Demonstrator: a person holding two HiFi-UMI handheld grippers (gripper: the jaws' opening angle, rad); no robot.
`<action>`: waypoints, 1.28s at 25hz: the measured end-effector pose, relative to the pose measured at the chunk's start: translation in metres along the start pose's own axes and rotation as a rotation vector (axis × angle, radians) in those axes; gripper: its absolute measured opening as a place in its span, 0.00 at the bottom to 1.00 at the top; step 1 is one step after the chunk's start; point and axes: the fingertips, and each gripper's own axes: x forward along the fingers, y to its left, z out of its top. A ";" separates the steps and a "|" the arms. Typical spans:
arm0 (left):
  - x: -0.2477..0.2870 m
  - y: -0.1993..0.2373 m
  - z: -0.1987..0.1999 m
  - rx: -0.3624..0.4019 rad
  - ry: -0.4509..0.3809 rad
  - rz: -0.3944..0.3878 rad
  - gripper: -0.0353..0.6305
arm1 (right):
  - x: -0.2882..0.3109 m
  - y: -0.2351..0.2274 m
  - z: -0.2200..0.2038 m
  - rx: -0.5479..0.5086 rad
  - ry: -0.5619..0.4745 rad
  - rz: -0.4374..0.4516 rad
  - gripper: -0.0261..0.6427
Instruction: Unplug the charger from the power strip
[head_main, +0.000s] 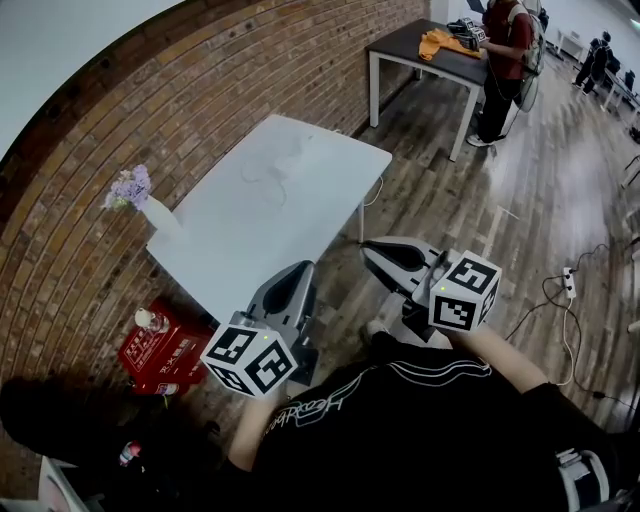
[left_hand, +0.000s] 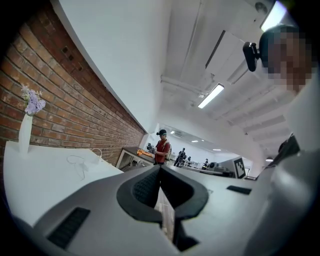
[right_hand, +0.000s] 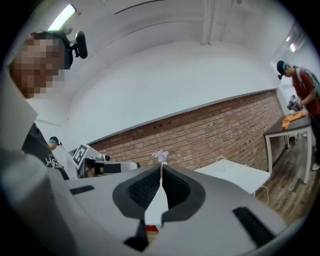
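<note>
Both tools are idle. The left hand-held gripper (head_main: 302, 270) and the right hand-held gripper (head_main: 374, 250) are held level in front of the operator, each with its jaws fully together and nothing between them. The power strip (head_main: 568, 283) lies on the floor (head_main: 450, 200) to the operator's right, well apart from both tools, with cables (head_main: 545, 305) running from it. The charger cannot be made out at that size.

Hazard 1: an approach with the jaws together is likely to push the strip along the floor instead of gripping the plug, so open the jaws first. Hazard 2: a 1-handed pull may lift or drag the unrestrained strip, so the other tool should probably pin it down. Hazard 3: the loose cables could snag a tool. Hazard 4: the thin cable (head_main: 265, 170) on the white surface (head_main: 310, 215) may be mistaken for the target.

Only the head view shows the strip and the floor cables. Both gripper views aim above floor level and miss them. The left gripper view confirms its closed jaws (left_hand: 160, 170) and shows the vase (left_hand: 25, 132) at the far end of the surface. The right gripper view confirms its own closed jaws (right_hand: 161, 170) and shows the left tool (right_hand: 105, 167) alongside.
</note>
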 end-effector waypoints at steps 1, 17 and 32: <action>0.003 0.002 -0.002 -0.002 0.003 -0.001 0.06 | 0.001 -0.004 -0.001 -0.017 0.006 -0.010 0.04; 0.106 0.097 0.000 -0.040 0.063 0.065 0.06 | 0.076 -0.109 -0.005 0.052 0.029 0.120 0.04; 0.278 0.227 0.021 -0.059 0.141 0.172 0.06 | 0.177 -0.303 0.012 0.126 0.086 0.182 0.04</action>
